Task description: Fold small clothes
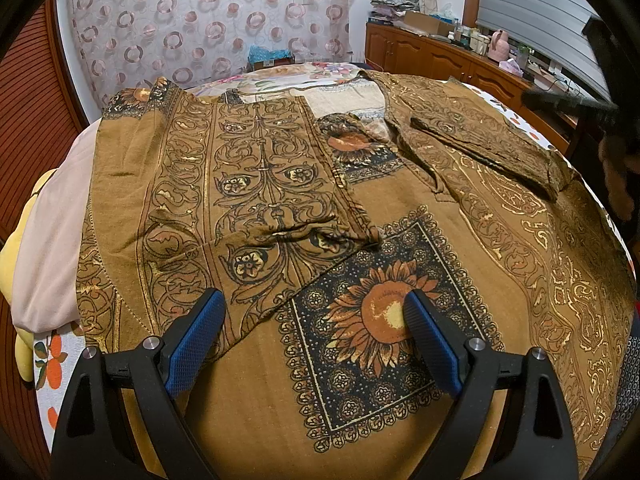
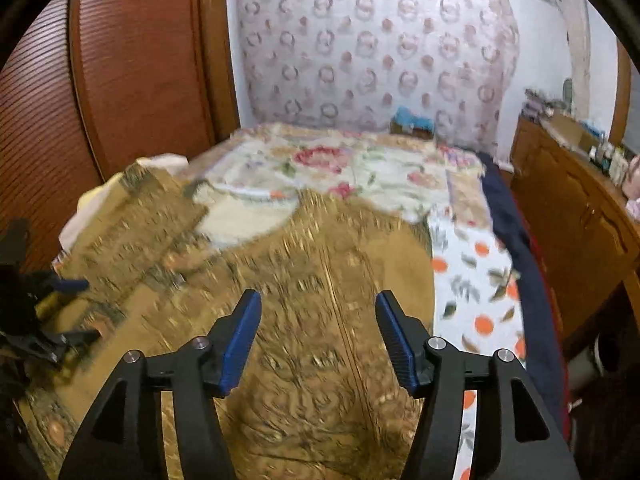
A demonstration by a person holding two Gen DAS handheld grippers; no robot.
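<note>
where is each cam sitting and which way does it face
Left wrist: on the left gripper, angled down at the brown patterned garment; own open fingers show, right gripper at far right.
Right wrist: on the right gripper, looking up the bed; open fingers, blurred.
Shared: garment, bed, circle-print curtain, wooden cabinet.

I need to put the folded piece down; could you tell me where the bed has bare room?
Free: the floral quilt beyond the brown garment, up to the curtain, and the orange-print sheet strip along its right edge. Crowded: the near middle, covered by the garment.
</note>
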